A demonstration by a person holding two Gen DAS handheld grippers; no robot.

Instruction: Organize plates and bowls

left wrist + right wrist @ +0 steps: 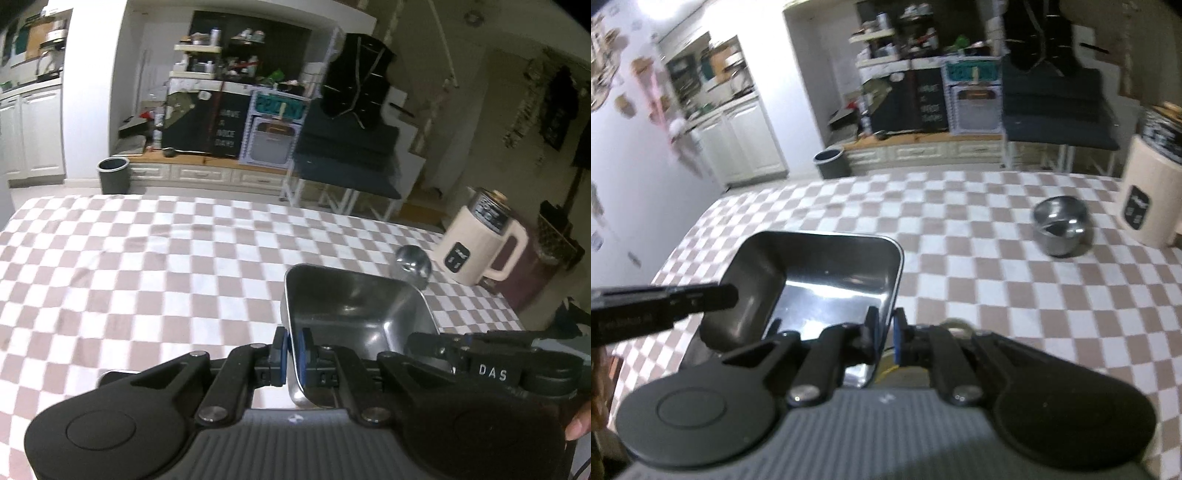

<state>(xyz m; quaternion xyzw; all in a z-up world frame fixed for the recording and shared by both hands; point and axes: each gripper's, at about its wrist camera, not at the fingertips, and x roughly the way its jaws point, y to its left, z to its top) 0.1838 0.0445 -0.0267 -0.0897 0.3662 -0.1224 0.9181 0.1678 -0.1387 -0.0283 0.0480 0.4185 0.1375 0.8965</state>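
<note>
Clamping opposite rims, the left tool [291,354] and right tool [885,332] hold the square steel tray [827,273] level.

I'm seeing dim indoor light, with a blown-out ceiling glare [659,9] at the far left of the right wrist view. Motion blur smears the checkered tablecloth [147,266] and far shelves. Fisheye bending curves the edges, corners going black.
</note>
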